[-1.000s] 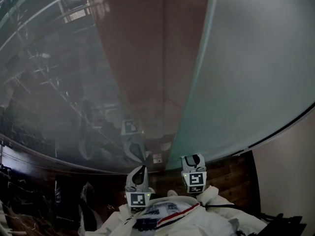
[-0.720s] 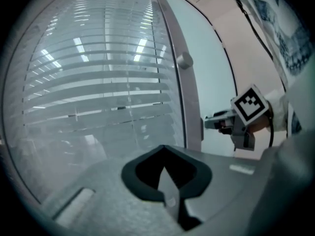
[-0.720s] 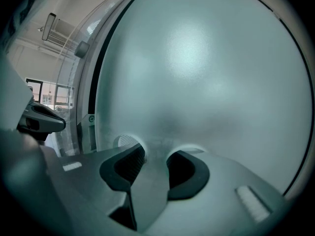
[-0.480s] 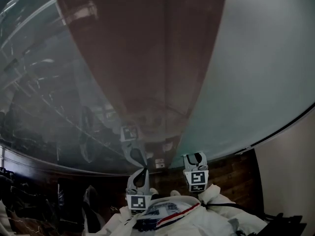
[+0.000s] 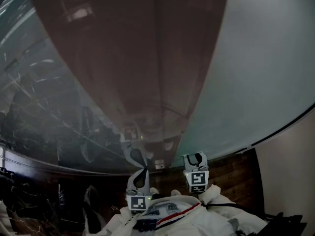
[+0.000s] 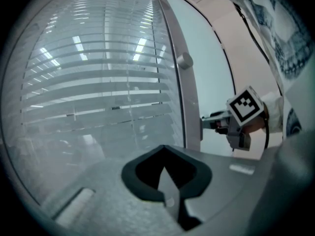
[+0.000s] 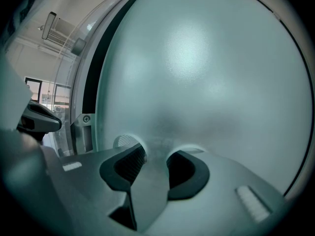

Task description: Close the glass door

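Note:
The frosted glass door pane [image 5: 256,73] fills the right of the head view and nearly all of the right gripper view [image 7: 206,73]. My right gripper [image 5: 195,157] points at its lower part, jaws apart [image 7: 156,154], tips close to the glass and nothing between the pads. A small knurled round fitting [image 7: 127,141] sits just left of them. My left gripper [image 5: 142,173] faces a clear pane [image 5: 54,97] full of reflections; its pads meet at the tip [image 6: 165,149]. The left gripper view also shows the right gripper [image 6: 204,123] reaching a pale upright frame strip [image 6: 189,97].
A brown panel [image 5: 147,58] shows between the two panes. A metal fitting [image 5: 157,165] sits at the panes' foot, above dark wood floor [image 5: 231,173]. A pale wall [image 5: 290,171] stands at the right. Blinds [image 6: 98,82] show behind the clear pane.
The brown band between the panes has widened, with the clear pane's edge sweeping to the left. Both grippers have stayed almost where they were.

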A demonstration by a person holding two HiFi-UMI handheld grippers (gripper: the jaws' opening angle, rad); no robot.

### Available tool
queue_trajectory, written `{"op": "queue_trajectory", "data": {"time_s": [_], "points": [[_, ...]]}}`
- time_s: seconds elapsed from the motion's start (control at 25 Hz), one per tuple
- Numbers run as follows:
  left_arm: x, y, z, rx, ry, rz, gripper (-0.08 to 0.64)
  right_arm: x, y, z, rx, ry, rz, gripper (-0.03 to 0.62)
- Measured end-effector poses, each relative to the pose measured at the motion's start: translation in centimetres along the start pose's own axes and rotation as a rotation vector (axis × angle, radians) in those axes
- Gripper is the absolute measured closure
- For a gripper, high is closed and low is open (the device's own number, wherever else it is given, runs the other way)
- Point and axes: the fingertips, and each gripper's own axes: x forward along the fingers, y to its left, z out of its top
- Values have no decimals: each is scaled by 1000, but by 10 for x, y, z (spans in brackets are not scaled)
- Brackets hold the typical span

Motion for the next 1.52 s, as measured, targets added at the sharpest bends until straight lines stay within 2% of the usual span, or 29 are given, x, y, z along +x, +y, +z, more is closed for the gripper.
{"op": "queue_trajectory", "data": {"time_s": [0.12, 0.28, 0.48, 0.84, 1.04, 1.24, 1.36, 1.52], "points": [[1, 1, -9, 44, 15, -1, 558, 2, -1, 0, 0, 1, 1, 456], [2, 2, -1, -5, 4, 0, 558, 3, 0, -2, 1, 1, 2, 456], [0, 0, -3, -1, 15, -12, 558, 2, 1, -3, 3, 3, -5, 454], [1, -5, 2, 2, 10, -99, 558, -3, -7, -1, 29, -15, -35, 454], [3, -9, 1, 28, -19, -151, 558, -18, -25, -6, 95, 3, -130, 419], [-4, -23, -11, 5, -18, -225, 558, -65, -33, -17, 111, 23, -224, 389], [-5, -31, -26, -3, -26, -260, 558, -90, -34, -16, 134, 13, -278, 391], [-7, -36, -31, -2, -38, -277, 558, -116, -30, -18, 138, 5, -311, 420]]}}
